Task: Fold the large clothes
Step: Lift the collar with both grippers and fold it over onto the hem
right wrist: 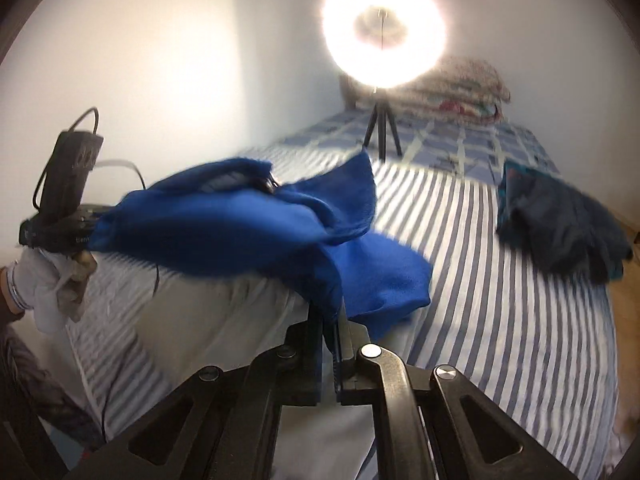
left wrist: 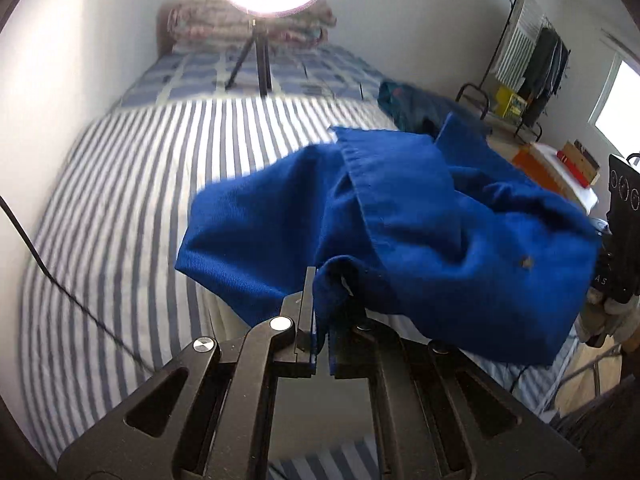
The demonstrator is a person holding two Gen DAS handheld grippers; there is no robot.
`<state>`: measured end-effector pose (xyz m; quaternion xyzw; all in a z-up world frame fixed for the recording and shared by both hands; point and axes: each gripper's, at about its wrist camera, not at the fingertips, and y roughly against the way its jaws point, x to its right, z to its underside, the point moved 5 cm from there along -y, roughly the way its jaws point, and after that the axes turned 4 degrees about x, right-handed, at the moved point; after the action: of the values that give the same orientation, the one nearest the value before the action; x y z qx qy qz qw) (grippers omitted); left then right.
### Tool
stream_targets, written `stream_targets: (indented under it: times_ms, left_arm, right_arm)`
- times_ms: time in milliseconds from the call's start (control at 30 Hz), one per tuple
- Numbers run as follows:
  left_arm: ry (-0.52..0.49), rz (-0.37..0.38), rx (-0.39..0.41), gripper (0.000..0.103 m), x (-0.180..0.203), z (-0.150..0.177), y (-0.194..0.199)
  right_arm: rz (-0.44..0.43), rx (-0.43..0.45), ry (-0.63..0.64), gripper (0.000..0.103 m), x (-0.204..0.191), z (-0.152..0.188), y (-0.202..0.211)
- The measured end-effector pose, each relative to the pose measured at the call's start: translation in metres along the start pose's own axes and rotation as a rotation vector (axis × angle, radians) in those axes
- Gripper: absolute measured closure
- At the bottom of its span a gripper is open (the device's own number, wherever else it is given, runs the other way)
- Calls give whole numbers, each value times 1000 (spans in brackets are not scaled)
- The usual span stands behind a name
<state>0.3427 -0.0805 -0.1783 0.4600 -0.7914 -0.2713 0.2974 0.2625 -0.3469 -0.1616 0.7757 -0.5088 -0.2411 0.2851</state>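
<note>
1. Blue-and-white striped bedding (left wrist: 120, 184) covers the near part of a bed, with a blue patchwork-check cover (left wrist: 280, 68) beyond it toward the head.
2. At the head of the bed lies a pile of floral bedding (right wrist: 452, 84) against a plain white wall (right wrist: 140, 60).
3. A lit ring light (right wrist: 384, 36) stands on a small black tripod (right wrist: 382, 132) set on the check cover; its glare washes out the middle of the far wall.
4. A dark teal garment (right wrist: 560, 228) lies crumpled on the stripes near the bed's right edge, well apart from the grippers.
5. In the left wrist view a clothes rack (left wrist: 532, 60) with hanging clothes stands beside the bed, with boxes and a window nearby.
6. The blue garment (left wrist: 400, 208) is lifted above the striped bedding, bunched and slung between the two grippers.
7. The left gripper (left wrist: 320, 312) has its fingers clamped together on a fold of the blue cloth.
8. The right gripper (right wrist: 330, 320) likewise pinches an edge of the cloth, fingers pressed tight on it.
9. A gloved hand (right wrist: 52, 288) shows at the left of the right wrist view, beneath the other gripper's black body.
10. A black cable (left wrist: 60, 280) trails across the stripes.
</note>
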Motion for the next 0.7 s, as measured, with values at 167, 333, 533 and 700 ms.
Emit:
stream_targets:
  times_ms: [167, 333, 533, 700]
  left_arm:
    - [-37, -37, -82, 102, 8, 54, -9]
    - [-8, -42, -79, 95, 2, 62, 9]
    - [106, 18, -39, 51, -24, 57, 59]
    - [400, 108, 6, 35, -72, 41, 61]
  right_arm:
    - [59, -96, 39, 101, -15, 57, -11]
    - [103, -102, 62, 98, -18, 63, -2]
    - [36, -105, 91, 81, -17, 66, 38]
    - [-57, -59, -149, 47, 18, 59, 51]
